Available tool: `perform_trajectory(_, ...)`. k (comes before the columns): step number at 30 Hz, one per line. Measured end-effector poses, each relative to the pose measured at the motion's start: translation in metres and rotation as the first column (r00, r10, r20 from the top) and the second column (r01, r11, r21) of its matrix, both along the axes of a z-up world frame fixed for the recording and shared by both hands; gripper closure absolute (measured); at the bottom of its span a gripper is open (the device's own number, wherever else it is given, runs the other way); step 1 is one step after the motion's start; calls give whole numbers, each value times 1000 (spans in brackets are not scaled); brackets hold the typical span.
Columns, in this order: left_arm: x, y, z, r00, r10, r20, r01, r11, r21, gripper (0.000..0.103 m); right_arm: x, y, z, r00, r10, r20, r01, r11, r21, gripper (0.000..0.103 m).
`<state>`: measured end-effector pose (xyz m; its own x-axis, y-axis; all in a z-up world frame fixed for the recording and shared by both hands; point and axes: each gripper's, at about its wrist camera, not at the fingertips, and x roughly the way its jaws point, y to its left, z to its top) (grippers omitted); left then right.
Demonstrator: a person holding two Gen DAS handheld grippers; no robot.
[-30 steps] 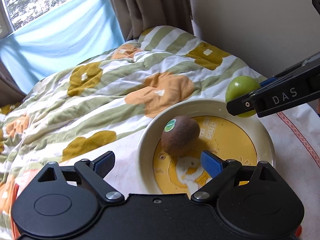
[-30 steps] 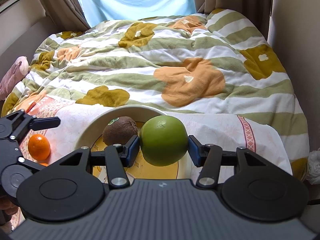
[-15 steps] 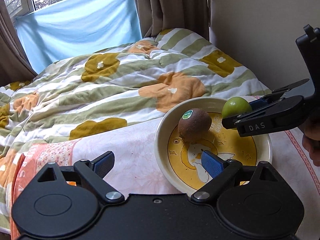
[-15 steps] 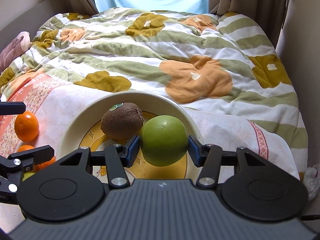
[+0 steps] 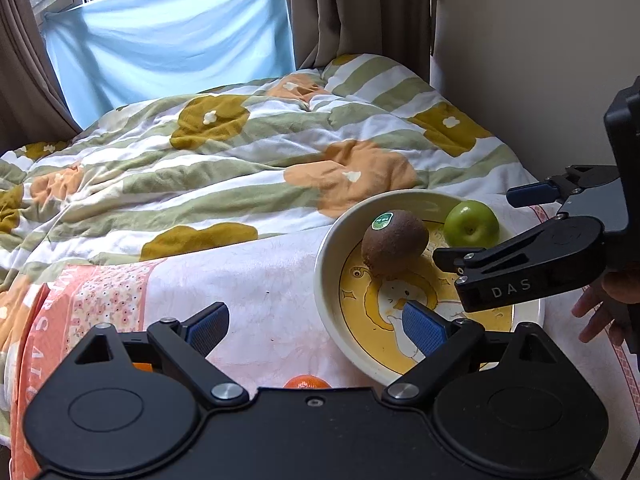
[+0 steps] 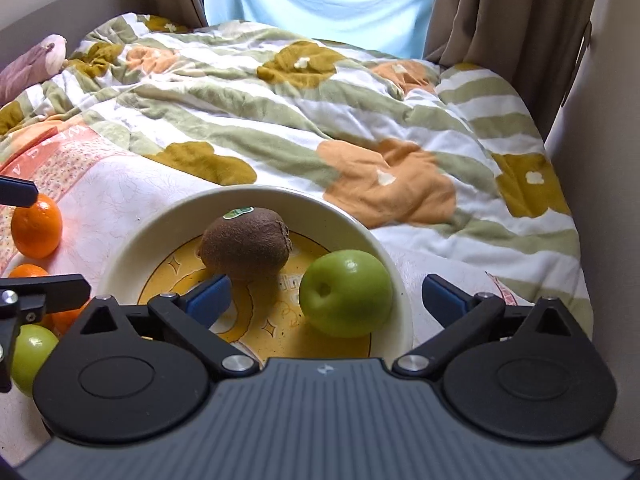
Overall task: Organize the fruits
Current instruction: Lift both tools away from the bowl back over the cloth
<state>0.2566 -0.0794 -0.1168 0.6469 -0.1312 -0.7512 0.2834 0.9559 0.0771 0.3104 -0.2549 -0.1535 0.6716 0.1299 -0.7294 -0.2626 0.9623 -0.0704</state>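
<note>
A cream bowl (image 6: 160, 224) with a yellow inside sits on the bed; it also shows in the left wrist view (image 5: 332, 240). In it lie a brown kiwi (image 6: 245, 243) with a green sticker and a green apple (image 6: 346, 293), side by side. My right gripper (image 6: 326, 295) is open, its jaws wide on either side of the apple and apart from it. My left gripper (image 5: 316, 326) is open and empty over the pink cloth, left of the bowl. Loose oranges (image 6: 37, 226) and a second green apple (image 6: 30, 354) lie left of the bowl.
The striped flowered duvet (image 6: 320, 100) covers the bed behind the bowl. A plush toy (image 6: 32, 66) lies at the far left. A wall (image 5: 540, 60) runs along the right side and curtains (image 5: 360, 12) hang at the back. An orange (image 5: 306, 382) lies under my left gripper.
My right gripper has opened and let go of the green apple, which now rests in the bowl beside the kiwi. My left gripper has drawn back and to the left, still open.
</note>
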Motion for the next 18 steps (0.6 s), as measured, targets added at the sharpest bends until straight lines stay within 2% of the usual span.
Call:
perform_trajectory(9,-10,-4,16,1000,14,23,-13,1000,-14,7,-15,-7,21,999,11,32,-11,1000,15,0)
perform_trajectory(18,-37,-3,46,994,39,100,-37,999,-23,7,-45,-13,56,997,20,78,-24,998,58,0)
